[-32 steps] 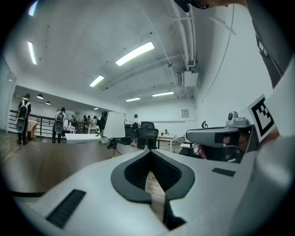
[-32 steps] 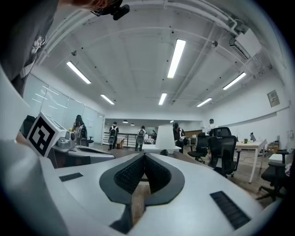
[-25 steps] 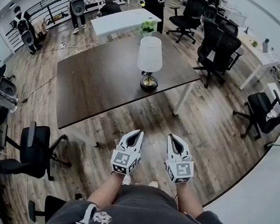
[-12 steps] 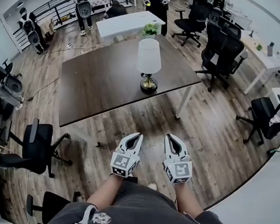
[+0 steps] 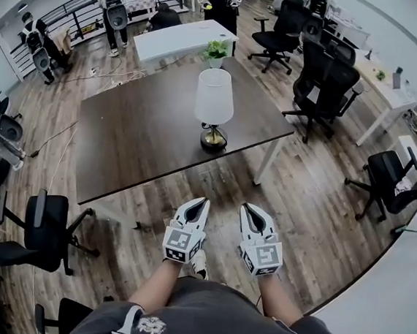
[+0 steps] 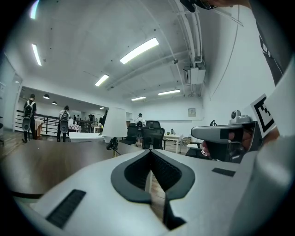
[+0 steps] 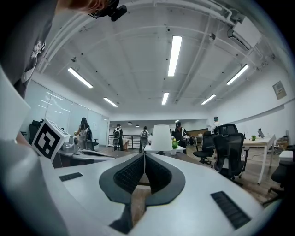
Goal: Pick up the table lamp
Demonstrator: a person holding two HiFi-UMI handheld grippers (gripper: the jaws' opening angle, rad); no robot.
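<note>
Table lamp (image 5: 215, 99), white shade on a brass base, upright on the dark bench (image 5: 131, 129) near the edge facing me. My left tongs (image 5: 202, 202) and right tongs (image 5: 248, 207), both closed and empty, are side by side over the wood floor (image 5: 315, 202), well apart from the lamp.

Bare wooden floor (image 5: 218, 177) lies open between the left gripper (image 5: 203, 200), the right gripper (image 5: 246, 206) and the near edge of the dark worktop (image 5: 138, 134). Only the table lamp (image 5: 215, 97) stands near that edge, with bare surface all round it and a potted plant (image 5: 216, 51) well behind. A black chair (image 5: 45, 220) stands off to the left, and the worktop's white leg (image 5: 268, 159) and more chairs (image 5: 327, 78) stand to the right.
</note>
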